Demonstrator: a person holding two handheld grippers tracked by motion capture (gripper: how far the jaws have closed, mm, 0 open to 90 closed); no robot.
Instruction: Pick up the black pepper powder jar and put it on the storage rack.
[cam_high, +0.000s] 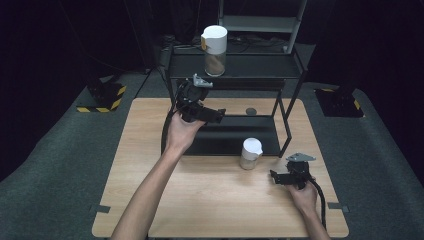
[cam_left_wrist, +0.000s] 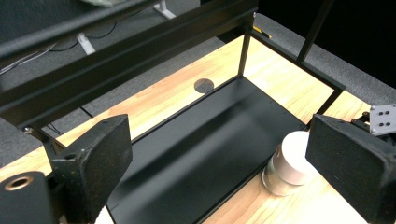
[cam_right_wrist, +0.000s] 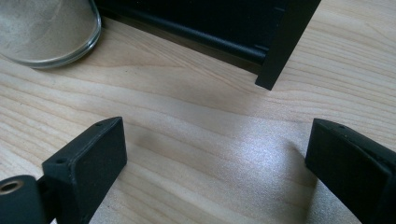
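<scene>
Two jars are present: a tall jar (cam_high: 214, 51) on the rack (cam_high: 270, 65) top shelf and a small jar (cam_high: 250, 153) on the table (cam_high: 210, 200). Left gripper (cam_high: 210, 116) and right gripper (cam_high: 276, 176) jaws stand wide, empty. Glass likely slippery, fragile; grip the small jar's body below its white lid (cam_left_wrist: 295, 156).

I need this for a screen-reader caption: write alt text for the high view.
A person's two forearms reach over a wooden table, each hand holding an open black tool: the left tool by a black metal shelf rack, the right tool near a small white-lidded jar. A taller white-capped jar stands on the rack's upper shelf.
</scene>
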